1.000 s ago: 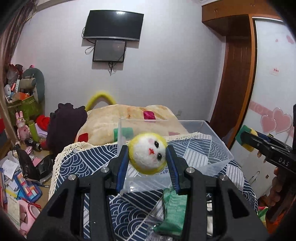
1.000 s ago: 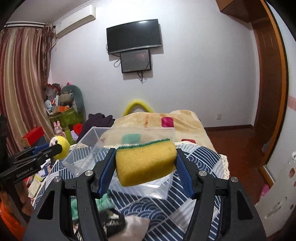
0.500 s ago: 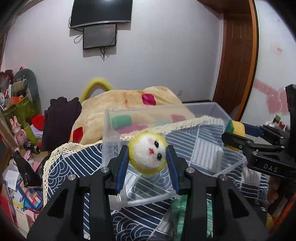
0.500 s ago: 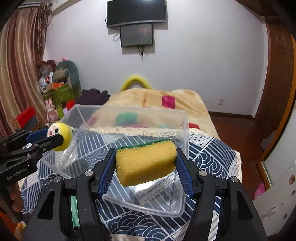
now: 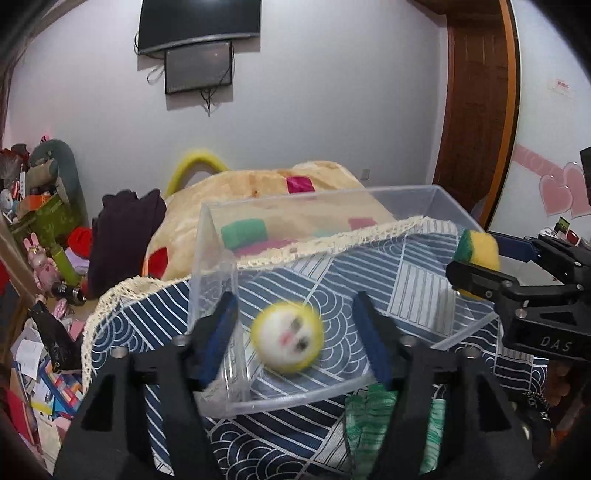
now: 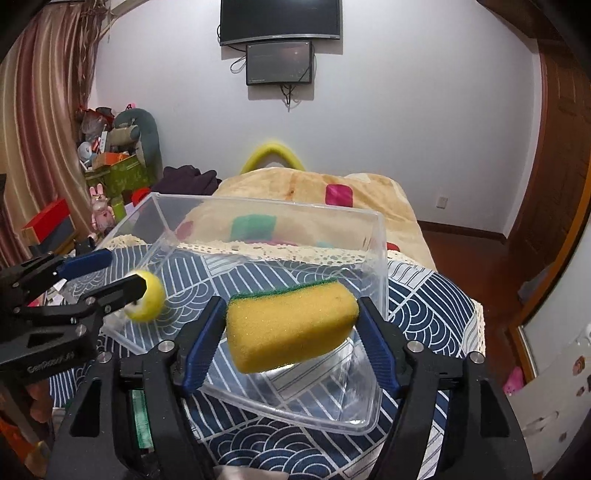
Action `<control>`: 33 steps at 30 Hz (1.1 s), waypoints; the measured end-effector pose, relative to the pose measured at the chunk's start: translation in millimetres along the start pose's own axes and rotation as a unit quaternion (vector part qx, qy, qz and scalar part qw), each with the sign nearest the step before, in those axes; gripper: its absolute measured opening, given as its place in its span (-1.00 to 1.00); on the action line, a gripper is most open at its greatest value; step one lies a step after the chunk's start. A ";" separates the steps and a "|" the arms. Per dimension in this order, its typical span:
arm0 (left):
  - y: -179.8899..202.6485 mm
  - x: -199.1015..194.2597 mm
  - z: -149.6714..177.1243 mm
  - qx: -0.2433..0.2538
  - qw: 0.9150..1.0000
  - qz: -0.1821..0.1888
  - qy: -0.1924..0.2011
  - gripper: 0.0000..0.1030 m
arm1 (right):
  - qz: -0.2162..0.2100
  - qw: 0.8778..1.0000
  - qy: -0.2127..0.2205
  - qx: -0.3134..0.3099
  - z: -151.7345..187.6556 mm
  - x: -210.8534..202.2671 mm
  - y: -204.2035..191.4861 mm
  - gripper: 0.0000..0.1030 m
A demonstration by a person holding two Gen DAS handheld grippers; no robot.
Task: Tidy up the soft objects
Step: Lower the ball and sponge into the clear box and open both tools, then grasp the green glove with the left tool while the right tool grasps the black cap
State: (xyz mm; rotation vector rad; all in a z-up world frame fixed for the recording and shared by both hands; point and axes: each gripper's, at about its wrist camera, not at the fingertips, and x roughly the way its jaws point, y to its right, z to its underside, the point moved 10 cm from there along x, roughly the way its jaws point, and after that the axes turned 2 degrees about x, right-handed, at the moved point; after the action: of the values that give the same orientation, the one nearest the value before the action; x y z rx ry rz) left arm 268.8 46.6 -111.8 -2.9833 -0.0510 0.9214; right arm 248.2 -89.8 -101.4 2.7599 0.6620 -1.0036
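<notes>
Ball (image 5: 287,339) over bin (image 5: 388,380), sponge (image 6: 291,326) rt.

A home bedroom: blanketed bed (image 6: 314,192), wall-mounted TV (image 6: 280,18), wooden wardrobe (image 5: 476,110).

The plush ball (image 5: 287,338) is smeared by motion blur, its face unreadable. In the right wrist view the left gripper (image 6: 110,277) covers part of it. A green cloth (image 5: 373,417) lies half hidden behind the left gripper's body and cut off below.
</notes>
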 end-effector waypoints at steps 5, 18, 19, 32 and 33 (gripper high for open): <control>0.3 -28.3 -8.0 0.000 0.999 -0.010 0.031 0.81 | 0.004 1.000 0.021 0.005 -7.4 -14.8 2.2 0.52; 0.4 -93.4 16.0 -0.009 0.998 0.012 0.054 0.98 | -0.021 0.996 0.086 -0.010 -5.2 -85.2 -18.2 0.53; 1.5 -97.2 21.2 -0.007 0.998 0.014 0.053 0.99 | -0.024 0.996 0.088 -0.012 -2.2 -89.1 -21.0 0.53; 17.9 -110.6 77.3 -0.052 0.997 0.057 0.026 0.99 | -0.052 0.998 0.036 -0.014 60.3 -77.1 -49.4 0.47; 19.5 -109.7 79.2 -0.051 0.997 0.058 0.026 0.99 | -0.054 0.998 0.033 -0.015 63.7 -76.8 -50.8 0.32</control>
State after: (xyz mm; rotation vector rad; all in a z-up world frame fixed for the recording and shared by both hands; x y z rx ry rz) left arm 134.1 23.7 -115.9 -3.1323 0.0786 0.8775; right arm 136.2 -88.7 -100.2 2.7673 0.8368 -0.9162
